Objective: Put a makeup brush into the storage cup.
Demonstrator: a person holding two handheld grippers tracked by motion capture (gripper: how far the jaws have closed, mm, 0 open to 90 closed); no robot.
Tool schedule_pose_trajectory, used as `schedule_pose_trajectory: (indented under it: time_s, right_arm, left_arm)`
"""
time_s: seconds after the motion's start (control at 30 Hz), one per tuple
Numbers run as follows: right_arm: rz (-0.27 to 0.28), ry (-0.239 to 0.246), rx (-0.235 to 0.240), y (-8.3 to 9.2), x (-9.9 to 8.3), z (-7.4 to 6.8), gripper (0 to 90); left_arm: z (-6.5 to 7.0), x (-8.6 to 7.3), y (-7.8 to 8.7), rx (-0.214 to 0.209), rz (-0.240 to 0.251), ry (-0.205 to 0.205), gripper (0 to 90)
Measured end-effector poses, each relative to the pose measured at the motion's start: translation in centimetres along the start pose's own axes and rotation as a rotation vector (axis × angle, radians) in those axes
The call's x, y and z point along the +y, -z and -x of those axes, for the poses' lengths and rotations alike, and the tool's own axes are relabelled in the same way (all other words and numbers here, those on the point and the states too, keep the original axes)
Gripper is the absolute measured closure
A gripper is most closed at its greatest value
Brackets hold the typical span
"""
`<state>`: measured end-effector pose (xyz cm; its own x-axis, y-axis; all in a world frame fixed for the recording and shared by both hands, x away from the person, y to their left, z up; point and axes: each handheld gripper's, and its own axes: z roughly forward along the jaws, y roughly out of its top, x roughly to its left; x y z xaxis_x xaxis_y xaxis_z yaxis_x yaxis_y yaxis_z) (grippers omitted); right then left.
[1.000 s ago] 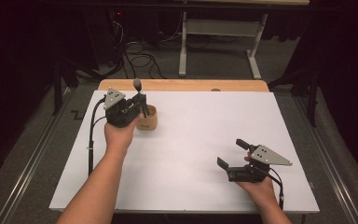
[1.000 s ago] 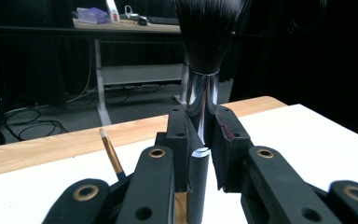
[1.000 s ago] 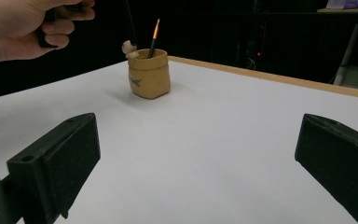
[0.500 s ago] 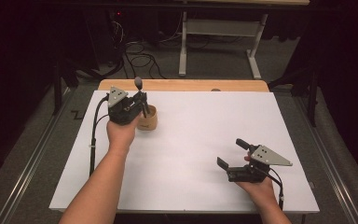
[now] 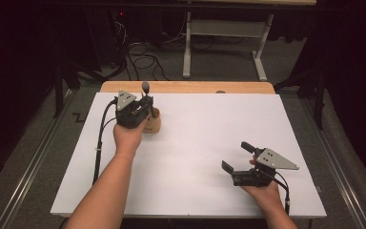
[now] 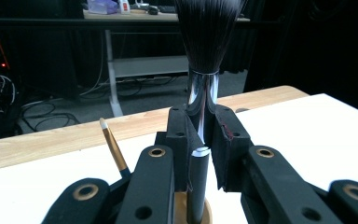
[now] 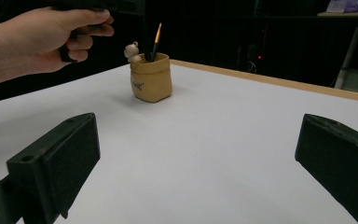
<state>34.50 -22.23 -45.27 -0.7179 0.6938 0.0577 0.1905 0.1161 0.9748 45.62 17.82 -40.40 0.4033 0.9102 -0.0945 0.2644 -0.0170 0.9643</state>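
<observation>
A: What does the left gripper [image 6: 204, 135] hold?

B: Its jaws are clamped on a makeup brush [image 6: 205, 70] with dark soft bristles and a shiny chrome ferrule, standing upright over a tan pot [image 5: 151, 123] at the upper left of the high view.

A: And the right gripper view?

B: It shows the sack-shaped pot with a thin orange-handled brush [image 7: 155, 41]. The right gripper [image 5: 242, 163], lower right on the white sheet [image 5: 209, 138], is spread wide and holds nothing.

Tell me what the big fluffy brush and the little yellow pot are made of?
The brush has soft dark bristles, likely synthetic hair, above a mirror-shiny metal collar; the left tongs grip it there. The pot looks like matte tan ceramic shaped like a sack, though painted resin is possible.
</observation>
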Motion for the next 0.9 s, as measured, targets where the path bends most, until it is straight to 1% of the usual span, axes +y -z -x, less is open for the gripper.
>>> schedule_pose_trajectory:
  time_s: [0.3, 0.53, 0.7, 0.9]
  right_arm:
    - [-0.005, 0.004, 0.002, 0.0, 0.0, 0.0, 0.4]
    - [-0.008, 0.011, 0.007, -0.1, -0.1, -0.1, 0.4]
    - [-0.01, 0.007, 0.014, -0.3, -0.1, -0.3, 0.4]
    - [-0.016, 0.011, 0.019, -0.4, -0.2, -0.4, 0.4]
  left_arm:
    - [-0.3, -1.1, -0.5, 0.025, -0.037, 0.002, 78.2]
    - [-0.5, -1.8, -0.5, 0.037, -0.06, -0.002, 78.1]
    - [-0.1, -2.2, -0.8, 0.037, -0.082, -0.039, 78.1]
    - [0.3, -2.6, -1.3, 0.041, -0.108, -0.053, 78.0]
